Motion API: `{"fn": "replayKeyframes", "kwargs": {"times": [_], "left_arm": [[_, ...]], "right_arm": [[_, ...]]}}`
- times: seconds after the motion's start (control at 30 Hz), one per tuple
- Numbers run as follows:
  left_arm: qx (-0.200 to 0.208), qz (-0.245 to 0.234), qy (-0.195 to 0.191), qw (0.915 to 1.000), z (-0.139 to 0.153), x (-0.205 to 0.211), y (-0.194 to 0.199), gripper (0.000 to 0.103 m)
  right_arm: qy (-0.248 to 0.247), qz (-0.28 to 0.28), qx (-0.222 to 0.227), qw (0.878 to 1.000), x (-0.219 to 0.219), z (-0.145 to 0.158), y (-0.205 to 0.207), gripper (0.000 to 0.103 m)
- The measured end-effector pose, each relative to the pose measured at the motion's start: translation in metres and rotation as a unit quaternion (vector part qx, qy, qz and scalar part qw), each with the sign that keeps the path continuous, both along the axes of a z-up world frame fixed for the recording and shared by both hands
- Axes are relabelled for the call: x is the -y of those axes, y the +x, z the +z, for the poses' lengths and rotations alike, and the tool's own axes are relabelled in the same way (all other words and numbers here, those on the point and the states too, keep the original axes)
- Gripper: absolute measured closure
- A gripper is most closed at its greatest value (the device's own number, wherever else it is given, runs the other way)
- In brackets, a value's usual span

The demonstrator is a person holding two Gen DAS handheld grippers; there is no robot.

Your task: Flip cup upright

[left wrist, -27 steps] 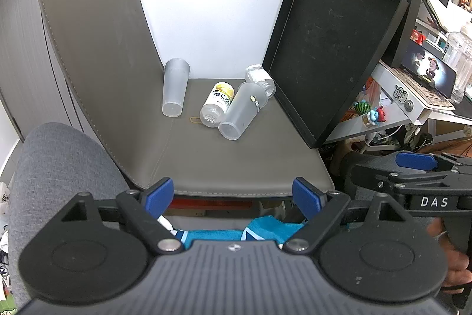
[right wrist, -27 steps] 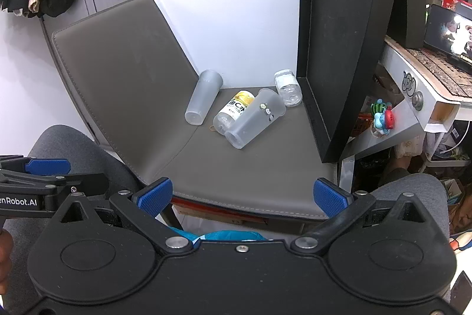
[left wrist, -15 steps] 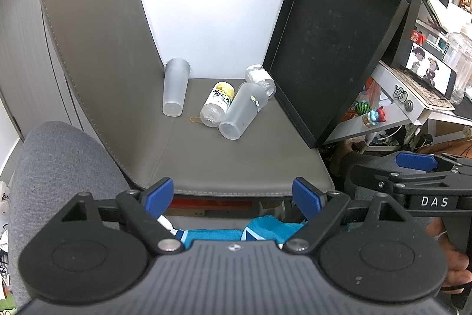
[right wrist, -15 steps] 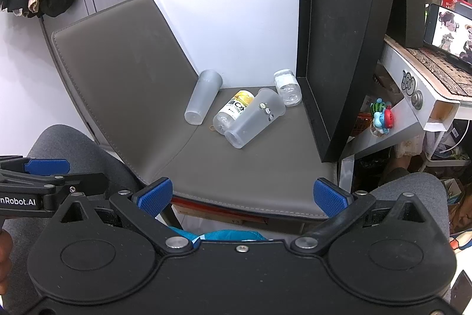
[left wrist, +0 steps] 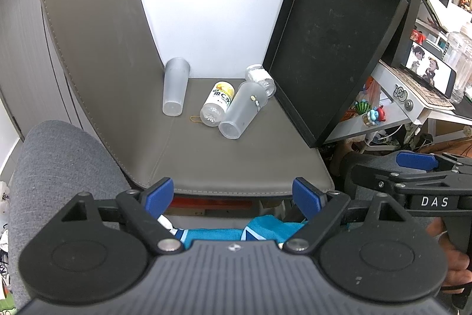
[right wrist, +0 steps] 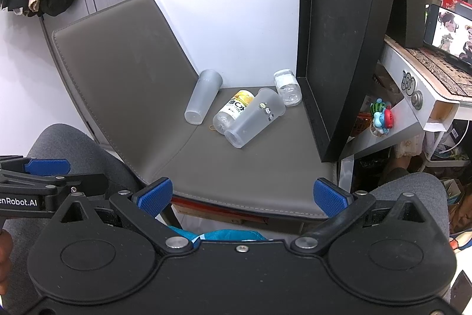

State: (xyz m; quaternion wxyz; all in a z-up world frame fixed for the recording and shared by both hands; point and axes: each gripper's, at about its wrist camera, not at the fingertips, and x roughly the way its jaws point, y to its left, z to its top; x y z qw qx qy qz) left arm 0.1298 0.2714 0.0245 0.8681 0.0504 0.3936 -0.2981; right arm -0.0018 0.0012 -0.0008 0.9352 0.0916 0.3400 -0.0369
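Note:
Two frosted plastic cups lie on their sides on a grey chair seat. One cup rests against the backrest; it also shows in the right wrist view. The other cup, with small stickers, lies mid-seat, base toward me; it also shows in the right wrist view. My left gripper is open and empty, short of the seat's front edge. My right gripper is open and empty at the same edge, and shows at the right of the left wrist view.
A yellow-labelled bottle lies between the cups, a clear jar behind them, a rubber band beside the bottle. A black tray leans at the seat's right side. A cluttered desk stands right. My knee is at the left.

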Motion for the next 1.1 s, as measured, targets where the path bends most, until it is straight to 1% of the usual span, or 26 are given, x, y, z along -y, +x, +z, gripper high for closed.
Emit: {"fn": "replayKeyframes", "kwargs": {"times": [0.73,1.1], "left_arm": [[-0.006,0.001,-0.001,1.0000,0.000,0.001,0.005,0.016],[-0.013,0.004,0.002,0.9999,-0.001,0.007,0.021,0.016]], "right_arm": [[-0.001,-0.004,-0.002,1.000,0.001,0.000,0.002,0.000],[0.005,-0.018,0.003,1.000,0.004,-0.003,0.012,0.000]]}}
